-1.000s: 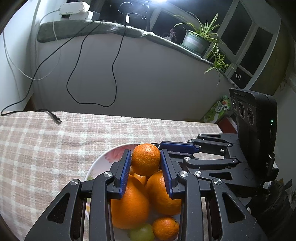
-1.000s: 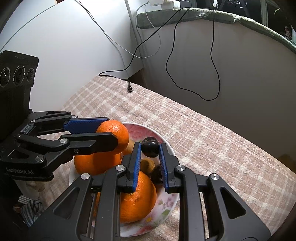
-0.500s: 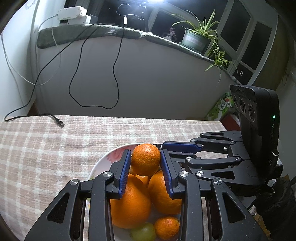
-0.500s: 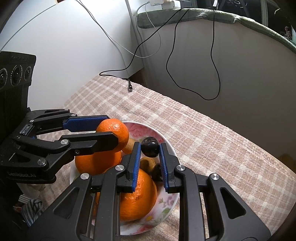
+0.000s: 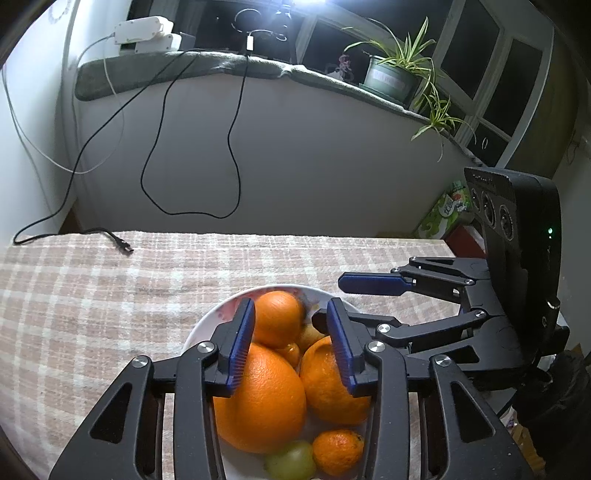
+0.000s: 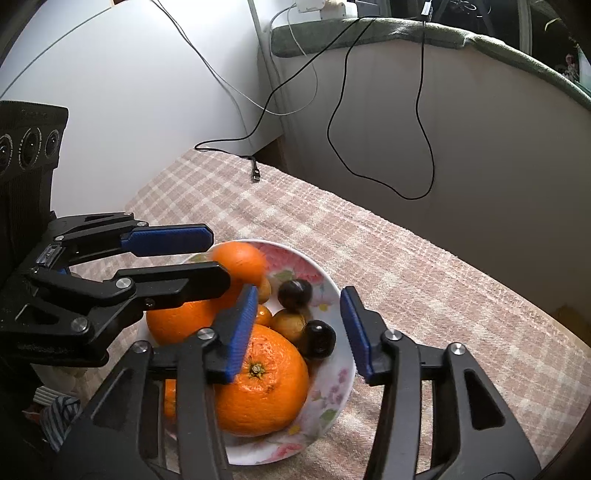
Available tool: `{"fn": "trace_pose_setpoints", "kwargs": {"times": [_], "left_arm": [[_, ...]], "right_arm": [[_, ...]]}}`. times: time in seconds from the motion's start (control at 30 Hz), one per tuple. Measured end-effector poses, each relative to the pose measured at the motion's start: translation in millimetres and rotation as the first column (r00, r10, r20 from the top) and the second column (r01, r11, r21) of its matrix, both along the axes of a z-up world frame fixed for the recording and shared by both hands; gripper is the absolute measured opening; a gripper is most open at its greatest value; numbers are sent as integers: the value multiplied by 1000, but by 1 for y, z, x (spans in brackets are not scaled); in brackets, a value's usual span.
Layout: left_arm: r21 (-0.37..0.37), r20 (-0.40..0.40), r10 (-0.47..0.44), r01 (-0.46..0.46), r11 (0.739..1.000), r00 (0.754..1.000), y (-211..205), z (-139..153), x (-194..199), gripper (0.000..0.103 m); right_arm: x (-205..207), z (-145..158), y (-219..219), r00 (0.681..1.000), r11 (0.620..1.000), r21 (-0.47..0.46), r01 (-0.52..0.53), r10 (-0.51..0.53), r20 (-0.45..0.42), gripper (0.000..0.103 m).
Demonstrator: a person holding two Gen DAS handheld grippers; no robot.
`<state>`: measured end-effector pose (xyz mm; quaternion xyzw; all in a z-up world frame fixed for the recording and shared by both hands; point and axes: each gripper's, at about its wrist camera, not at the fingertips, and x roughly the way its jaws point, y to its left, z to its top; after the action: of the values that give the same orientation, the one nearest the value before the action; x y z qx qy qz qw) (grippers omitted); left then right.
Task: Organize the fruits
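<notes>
A floral white plate on the plaid cloth holds several oranges, dark plums and small fruits. My left gripper is open above the plate; a small orange lies between its spread pads, on top of the pile, and also shows in the right wrist view. My right gripper is open over the plate's right side; a dark plum lies on the plate between its pads. A big orange and a second plum lie nearer. The right gripper's fingers show in the left wrist view.
The plaid tablecloth covers the table, with a black cable plug at its far edge. A white wall, a sill with a potted plant and a power strip lie behind. A green grape sits at the plate's near edge.
Both grippers have opened. The left let go of the small orange, which now rests on the pile. The right let go of the dark plum, which now lies on the plate.
</notes>
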<state>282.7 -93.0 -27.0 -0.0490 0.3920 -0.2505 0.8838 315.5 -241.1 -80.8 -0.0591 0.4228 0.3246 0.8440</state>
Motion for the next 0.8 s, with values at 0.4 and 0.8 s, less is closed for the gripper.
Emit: {"fn": "trace_pose_setpoints", "kwargs": {"times": [0.4, 0.8], "left_arm": [[21, 30, 1, -2, 1000, 1000, 1, 4, -8, 39], [44, 70, 10, -13, 999, 997, 4, 13, -25, 47]], "right_arm": [[-5, 10, -5, 1000, 1000, 0, 19, -19, 18, 58], [-20, 21, -11, 997, 998, 6, 55, -55, 48, 74]]}}
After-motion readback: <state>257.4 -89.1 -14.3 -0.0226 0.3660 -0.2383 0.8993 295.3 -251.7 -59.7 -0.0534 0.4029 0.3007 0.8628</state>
